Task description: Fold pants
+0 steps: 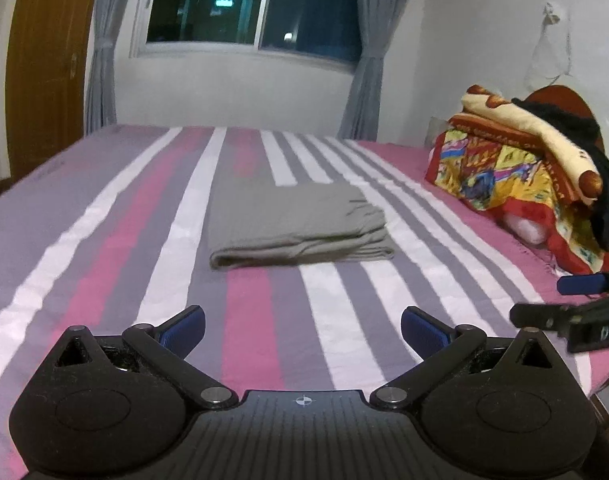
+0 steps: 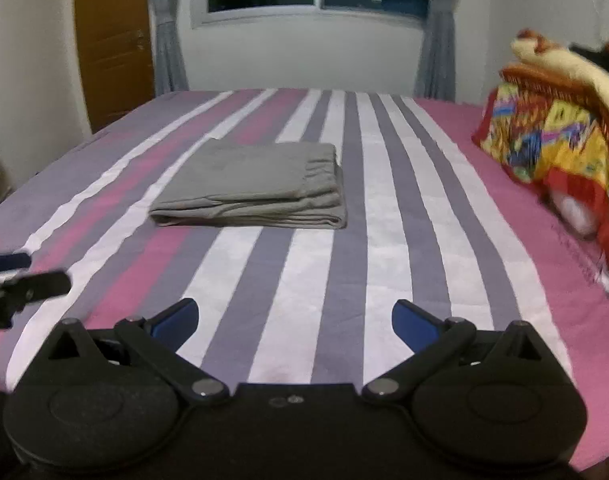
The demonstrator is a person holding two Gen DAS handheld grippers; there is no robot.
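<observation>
The grey pants [image 1: 296, 228] lie folded into a flat rectangle of several layers on the striped bed [image 1: 124, 240], also seen in the right wrist view as the pants [image 2: 252, 188]. My left gripper [image 1: 303, 330] hovers over the near part of the bed, well short of the pants, open with nothing between its blue pads. My right gripper [image 2: 295, 322] stands likewise, open and empty, back from the pants. Each gripper shows at the other view's edge: the right gripper [image 1: 560, 300] at the right, the left gripper [image 2: 20, 276] at the left.
A pile of colourful blankets and pillows [image 1: 532, 184] with a dark cloth on top sits at the bed's right side by a wooden headboard. Beyond the bed are a window [image 1: 252, 4] with grey curtains and a wooden door [image 2: 112, 40] at the left.
</observation>
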